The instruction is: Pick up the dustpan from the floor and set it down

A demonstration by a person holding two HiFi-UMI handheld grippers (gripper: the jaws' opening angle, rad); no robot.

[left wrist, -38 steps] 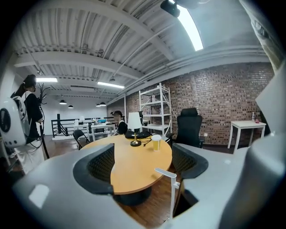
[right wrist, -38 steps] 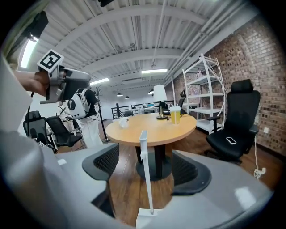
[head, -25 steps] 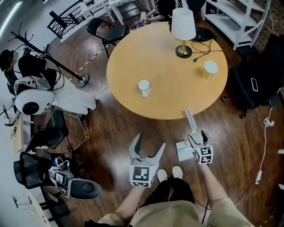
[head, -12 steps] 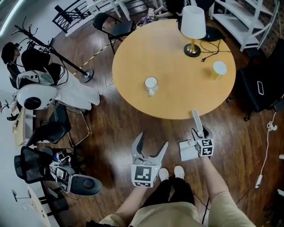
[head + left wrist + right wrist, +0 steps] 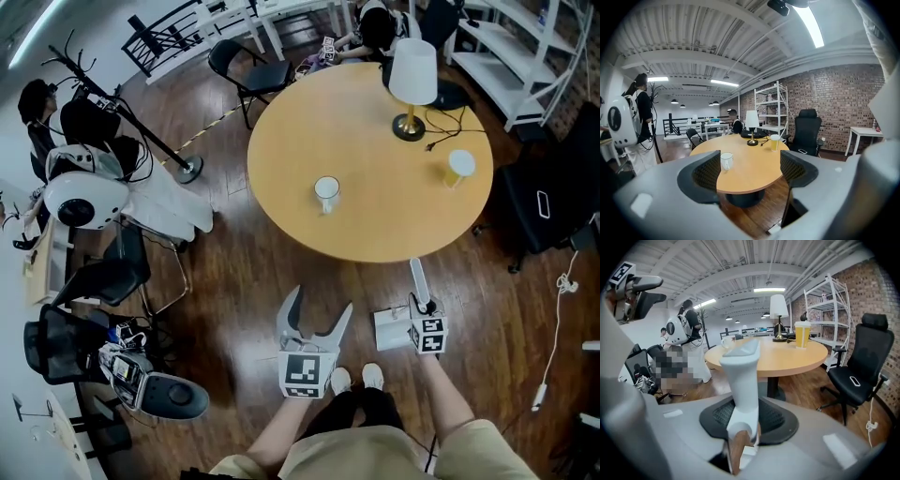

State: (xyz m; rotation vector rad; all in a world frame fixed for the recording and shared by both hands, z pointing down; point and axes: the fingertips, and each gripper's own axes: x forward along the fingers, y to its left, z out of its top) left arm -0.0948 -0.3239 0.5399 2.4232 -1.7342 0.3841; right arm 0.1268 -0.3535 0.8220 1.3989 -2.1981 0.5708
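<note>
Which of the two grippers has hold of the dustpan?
The right gripper: its jaws have just closed on the white handle of the dustpan. The left gripper hangs open, with nothing between its jaws.

Round wooden table (image 5: 375,216) on a dark plank floor (image 5: 244,272).
Ahead of the left gripper (image 5: 319,300) a white mug (image 5: 326,193) stands on the table; farther off, beyond the right gripper (image 5: 427,306), a lamp (image 5: 412,84) and a yellow cup (image 5: 458,167) stand there too, a black cord (image 5: 441,117) lying beside the lamp's base.
</note>
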